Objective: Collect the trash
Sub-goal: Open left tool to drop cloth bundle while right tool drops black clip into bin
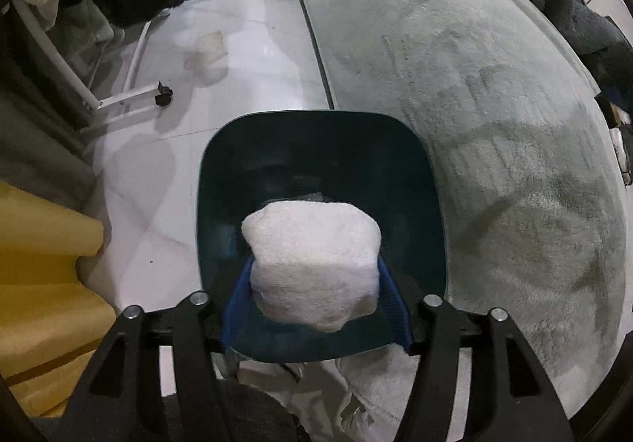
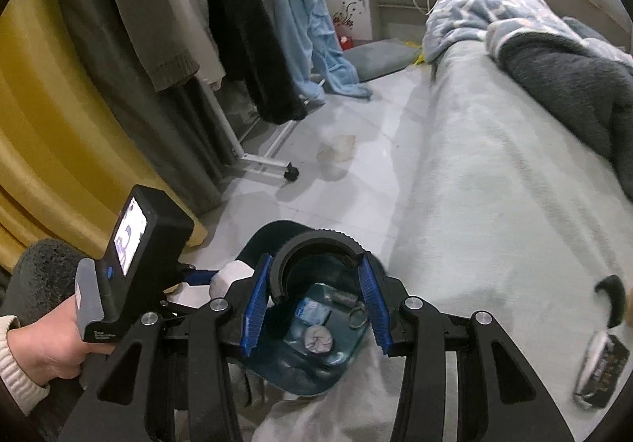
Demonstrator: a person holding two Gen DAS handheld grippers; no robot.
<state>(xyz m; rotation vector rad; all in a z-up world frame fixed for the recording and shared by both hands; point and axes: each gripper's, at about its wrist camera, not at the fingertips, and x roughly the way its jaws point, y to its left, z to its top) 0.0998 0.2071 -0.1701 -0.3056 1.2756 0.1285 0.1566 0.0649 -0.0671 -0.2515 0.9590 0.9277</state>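
A white wad of tissue (image 1: 312, 264) sits between the left gripper's (image 1: 314, 284) blue fingers (image 1: 237, 303), directly over the dark teal bin (image 1: 221, 185) on the floor beside the bed (image 1: 494, 125); whether the fingers press it I cannot tell. The right gripper (image 2: 316, 295) clamps a black C-shaped ring (image 2: 316, 244) above the same bin, where scraps lie.

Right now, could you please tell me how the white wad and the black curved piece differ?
The white wad looks soft, lumpy and solid; the black curved piece looks rigid, thin and open like a C. Both are held over the dark bin.
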